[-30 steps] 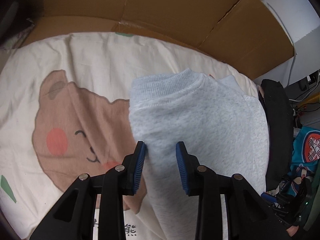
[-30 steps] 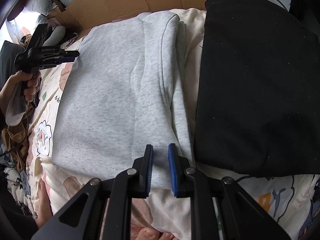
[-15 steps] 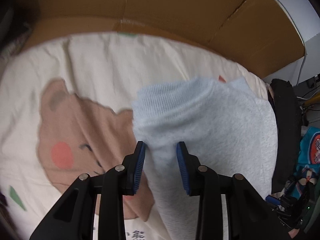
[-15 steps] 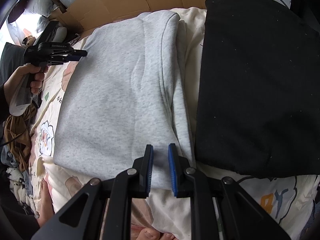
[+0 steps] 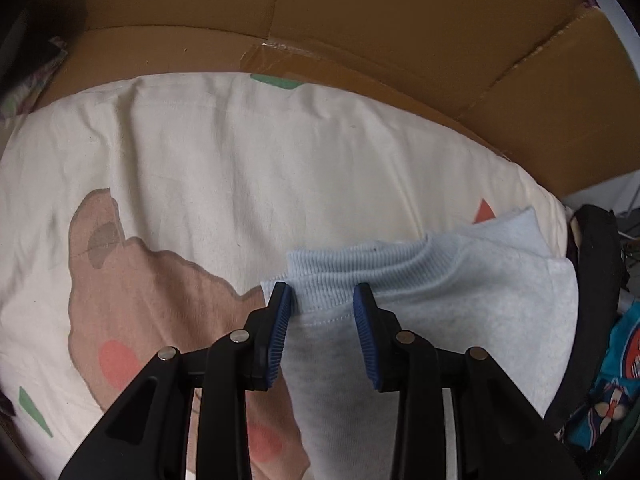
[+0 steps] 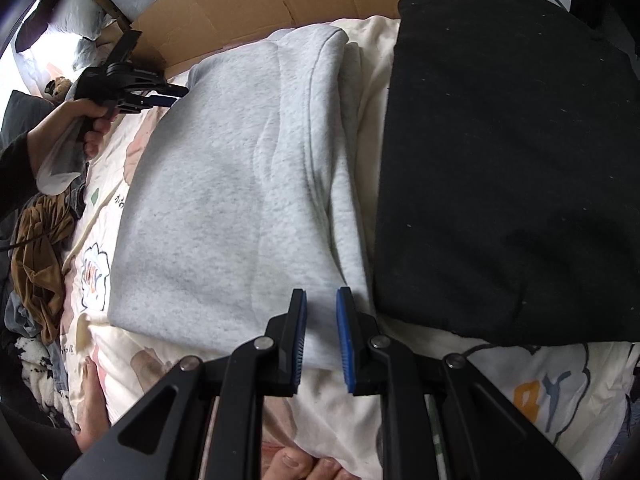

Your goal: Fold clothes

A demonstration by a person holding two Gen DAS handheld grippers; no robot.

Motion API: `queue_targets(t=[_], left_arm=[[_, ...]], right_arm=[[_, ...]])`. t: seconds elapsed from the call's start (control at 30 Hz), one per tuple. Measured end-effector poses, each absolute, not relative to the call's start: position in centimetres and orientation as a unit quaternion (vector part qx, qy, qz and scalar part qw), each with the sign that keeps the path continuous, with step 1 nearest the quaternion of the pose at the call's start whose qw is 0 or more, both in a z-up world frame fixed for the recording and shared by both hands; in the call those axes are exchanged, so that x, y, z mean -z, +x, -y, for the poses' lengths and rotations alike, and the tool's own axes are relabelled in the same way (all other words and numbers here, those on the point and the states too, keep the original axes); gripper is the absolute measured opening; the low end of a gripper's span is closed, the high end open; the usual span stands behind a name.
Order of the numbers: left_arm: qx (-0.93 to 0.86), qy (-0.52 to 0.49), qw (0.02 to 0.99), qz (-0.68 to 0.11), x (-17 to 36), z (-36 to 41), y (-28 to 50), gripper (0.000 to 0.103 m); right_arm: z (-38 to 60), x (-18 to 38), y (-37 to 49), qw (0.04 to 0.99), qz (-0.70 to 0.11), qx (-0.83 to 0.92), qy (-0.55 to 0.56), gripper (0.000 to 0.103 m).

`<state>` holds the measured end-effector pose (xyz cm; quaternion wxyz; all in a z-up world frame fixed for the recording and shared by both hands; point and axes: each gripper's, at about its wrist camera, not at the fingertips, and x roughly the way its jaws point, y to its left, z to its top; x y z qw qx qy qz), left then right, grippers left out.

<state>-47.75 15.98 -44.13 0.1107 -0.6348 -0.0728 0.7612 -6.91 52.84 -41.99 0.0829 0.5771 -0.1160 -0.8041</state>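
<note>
- Between your left tongs [image 5: 322, 334] sits the ribbed collar of the grey sweatshirt [image 5: 460, 320]; the blue pads stand a moderate way apart, one at each edge of the collar fold, and whether they actually press on the cloth I cannot tell.
- Your left tongs point steeply down at the bed, and in the right wrist view your left hand [image 6: 86, 120] grips their handle at the sweatshirt's far left corner.
- Your right tongs [image 6: 321, 338] stand narrow, pointed steeply down over the near hem of the sweatshirt, whose cloth shows in the slim gap; whether the pads bite it I cannot tell.
- The sweatshirt lies flat and folded lengthwise on the bed sheet [image 5: 240, 168], its right side doubled over.
- Just to its right lies a black garment [image 6: 508, 160], with a strip of sheet between the two.
- On the cream sheet you have a brown bear print [image 5: 132, 292] with pink cheeks; a cloud print [image 6: 94, 276] carries small lettering too blurred to read, and large orange and blue letters [image 6: 536, 394] near the right corner are also unclear.
- Flattened cardboard [image 5: 360, 20] stands behind the bed.
- A heap of clothes [image 6: 38, 256] lies off the left edge.
</note>
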Motion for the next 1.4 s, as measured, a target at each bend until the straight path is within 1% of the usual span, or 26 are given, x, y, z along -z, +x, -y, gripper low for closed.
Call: queue_targets(t=[0.1, 0.13, 0.23, 0.33, 0.4, 0.47, 0.53, 0.57, 0.8, 0.9, 1.0, 1.13, 1.4], left_arm=[[-0.761, -0.636, 0.106, 0.073, 43.7, -15.8, -47.8, 0.034], [-0.76, -0.637, 0.105, 0.079, 43.4, -15.5, -47.8, 0.034], [-0.753, -0.64, 0.104, 0.11, 42.5, -14.1, -47.7, 0.036], [-0.738, -0.65, 0.102, 0.147, 41.8, -12.4, -47.5, 0.036], [-0.732, -0.654, 0.107, 0.157, 41.3, -11.9, -47.1, 0.037], [-0.734, -0.653, 0.114, 0.148, 40.2, -12.1, -46.4, 0.043], [-0.738, -0.649, 0.123, 0.139, 38.7, -12.3, -45.6, 0.054], [-0.739, -0.647, 0.129, 0.137, 38.0, -12.2, -45.1, 0.055], [-0.736, -0.642, 0.16, 0.142, 35.3, -12.3, -41.8, 0.055], [-0.734, -0.636, 0.176, 0.157, 34.8, -11.9, -39.6, 0.055], [-0.733, -0.632, 0.188, 0.164, 35.2, -12.1, -37.2, 0.055], [-0.731, -0.632, 0.2, 0.163, 36.0, -11.8, -33.7, 0.055], [-0.717, -0.64, 0.217, 0.173, 38.2, -11.0, -27.3, 0.055]], right_arm=[[-53.3, 41.9, -6.6, 0.08, 0.116, 0.804, 0.578, 0.013], [-53.4, 41.8, -6.5, 0.077, 0.118, 0.804, 0.577, 0.016], [-53.8, 41.7, -6.1, 0.071, 0.131, 0.805, 0.575, 0.021], [-54.1, 41.9, -5.8, 0.07, 0.145, 0.802, 0.575, 0.022], [-54.3, 41.9, -5.5, 0.07, 0.151, 0.801, 0.575, 0.023], [-54.5, 41.9, -5.3, 0.068, 0.157, 0.801, 0.573, 0.023], [-54.7, 41.8, -5.0, 0.064, 0.164, 0.803, 0.57, 0.026], [-54.9, 41.8, -4.8, 0.06, 0.168, 0.803, 0.569, 0.027], [-55.1, 42.0, -4.0, 0.052, 0.186, 0.802, 0.566, 0.029], [-55.3, 42.2, -4.0, 0.051, 0.192, 0.801, 0.565, 0.029], [-55.4, 42.4, -4.0, 0.048, 0.194, 0.8, 0.566, 0.029], [-55.2, 42.7, -4.1, 0.046, 0.186, 0.799, 0.57, 0.025], [-54.8, 43.4, -4.5, 0.038, 0.164, 0.794, 0.585, 0.022]])
